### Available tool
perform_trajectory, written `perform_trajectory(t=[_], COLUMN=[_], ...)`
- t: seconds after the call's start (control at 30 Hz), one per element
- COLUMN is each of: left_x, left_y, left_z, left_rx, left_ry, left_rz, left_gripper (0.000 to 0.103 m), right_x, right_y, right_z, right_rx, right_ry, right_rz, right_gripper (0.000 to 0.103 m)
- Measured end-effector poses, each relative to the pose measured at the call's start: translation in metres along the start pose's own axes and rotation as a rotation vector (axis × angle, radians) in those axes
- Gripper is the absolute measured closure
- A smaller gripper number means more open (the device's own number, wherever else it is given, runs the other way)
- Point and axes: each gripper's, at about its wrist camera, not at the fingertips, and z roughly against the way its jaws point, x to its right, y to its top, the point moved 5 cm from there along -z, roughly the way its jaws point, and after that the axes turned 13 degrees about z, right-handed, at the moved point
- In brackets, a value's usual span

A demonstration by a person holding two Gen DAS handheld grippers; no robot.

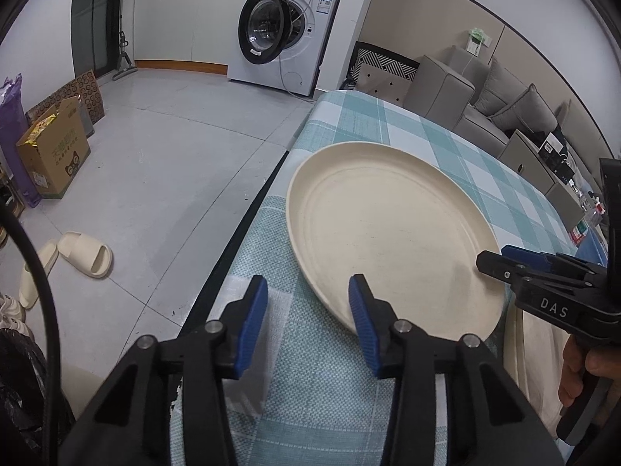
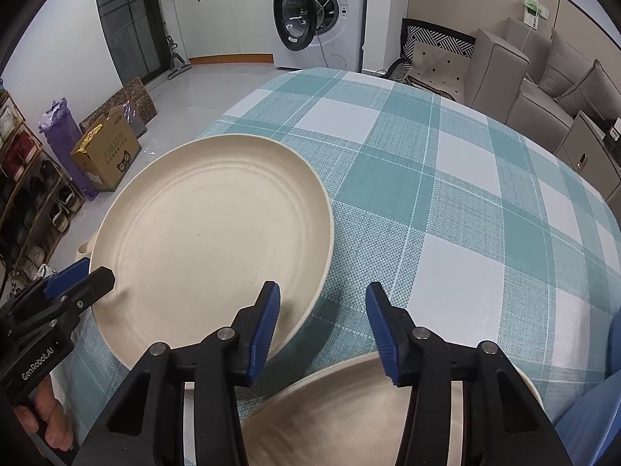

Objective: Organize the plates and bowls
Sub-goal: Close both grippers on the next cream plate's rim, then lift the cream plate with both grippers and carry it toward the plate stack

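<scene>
Your left tool (image 1: 308,320) straddles the near rim of the large round cream plate (image 1: 388,233): one blue pad sits over the plate's inside, the other over the cloth outside it, with a clear gap, so nothing is gripped. Your right tool (image 2: 323,324) stands the same way at the plate's other edge (image 2: 209,233), its left pad above the rim, its right pad over the cloth, partly spread and holding nothing. The plate lies flat on the teal-and-white checked tablecloth of the table (image 2: 446,194), close to its left edge. A second cream dish (image 2: 341,415) sits just below your right tool.
</scene>
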Motion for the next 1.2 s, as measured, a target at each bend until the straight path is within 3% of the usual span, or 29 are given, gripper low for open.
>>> perform_trajectory(t=[0.2,0.37,0.6,1.2], left_x=[0.006,0.008,0.011,0.023], left_y=[-0.002,-0.003,-0.004,-0.004], left_z=[0.001,0.000,0.001,0.015], left_rx=[0.005,0.002,0.008,0.042], left_ry=[-0.007,-0.017,-0.013,-0.008], left_rz=[-0.025,-0.030,-0.045,-0.085], left_gripper=[0.074,0.076,0.079,0.079], right_x=[-0.002,-0.004,-0.011,-0.009], right_y=[-0.001,-0.001,0.001,0.000], right_z=[-0.001,-0.004,-0.004,0.015], right_rx=[-0.008,-0.014,0.001,0.039], right_ry=[0.013,0.026,0.007,-0.061], right_rz=[0.005,0.007,0.031,0.050], right_gripper=[0.071,0.072,0.083,0.084])
